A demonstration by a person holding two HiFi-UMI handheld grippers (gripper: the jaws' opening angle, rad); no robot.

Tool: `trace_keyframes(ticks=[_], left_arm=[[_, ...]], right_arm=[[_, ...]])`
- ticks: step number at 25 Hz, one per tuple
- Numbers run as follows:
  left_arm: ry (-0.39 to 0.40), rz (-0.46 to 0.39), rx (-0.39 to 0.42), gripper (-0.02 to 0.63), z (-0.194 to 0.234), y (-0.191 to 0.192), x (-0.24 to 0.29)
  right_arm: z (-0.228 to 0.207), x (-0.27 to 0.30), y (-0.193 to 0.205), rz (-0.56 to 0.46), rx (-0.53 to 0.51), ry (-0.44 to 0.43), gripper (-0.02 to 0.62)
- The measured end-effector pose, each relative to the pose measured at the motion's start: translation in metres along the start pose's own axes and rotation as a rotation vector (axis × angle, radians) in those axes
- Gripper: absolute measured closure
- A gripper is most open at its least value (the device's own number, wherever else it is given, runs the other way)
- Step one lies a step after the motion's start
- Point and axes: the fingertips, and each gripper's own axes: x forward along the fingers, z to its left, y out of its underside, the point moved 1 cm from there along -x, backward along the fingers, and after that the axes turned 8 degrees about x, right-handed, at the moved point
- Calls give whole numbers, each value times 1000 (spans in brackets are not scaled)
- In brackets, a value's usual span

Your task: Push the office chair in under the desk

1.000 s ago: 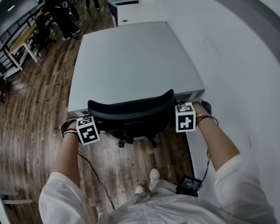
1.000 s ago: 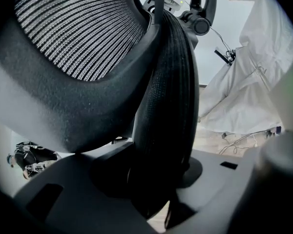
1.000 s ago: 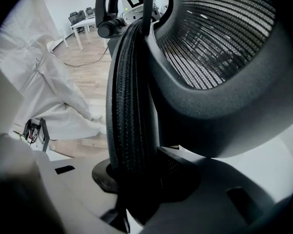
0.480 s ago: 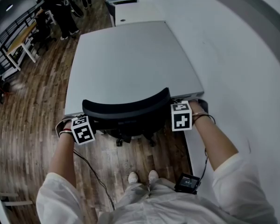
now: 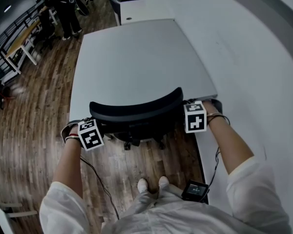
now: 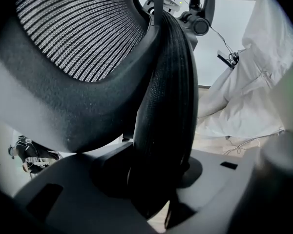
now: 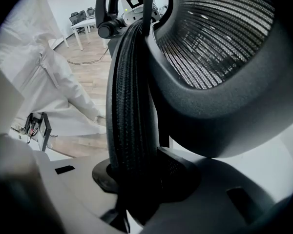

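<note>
Nearest, the left tongs [image 6: 155, 175] and the right tongs [image 7: 139, 179] point steeply down, each pinching one end of the office chair's [image 5: 136, 112] curved backrest rim. The wheels [image 5: 127, 146] show on the wooden floor [image 5: 34, 130], and the seat seems already tucked beneath the tabletop [image 5: 136, 62], with the backrest at its near edge. To finish well, press both ends evenly and straight ahead, keeping the chair square, and ease off before the backrest knocks the edge.

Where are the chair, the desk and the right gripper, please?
chair [image 5: 136, 113]: head view, top edge of the backrest.
desk [image 5: 132, 57]: head view, bare grey top.
right gripper [image 7: 136, 179]: right gripper view, between its jaws, clamped on the backrest.
</note>
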Motion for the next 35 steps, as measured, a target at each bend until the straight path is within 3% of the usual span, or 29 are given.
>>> trace_keyframes(ticks=[10,20,35], left_arm=[[3,2,-9,454,51,0,2],[-13,-1,-14,455,77,4,4],[-5,-14,0,454,87,8,9]], right_arm=[[-54,7,-4,-10,-6,0,451],[-80,12,-10,-16,-5,13,451],[-85,17,-17,-48,1,3,451]])
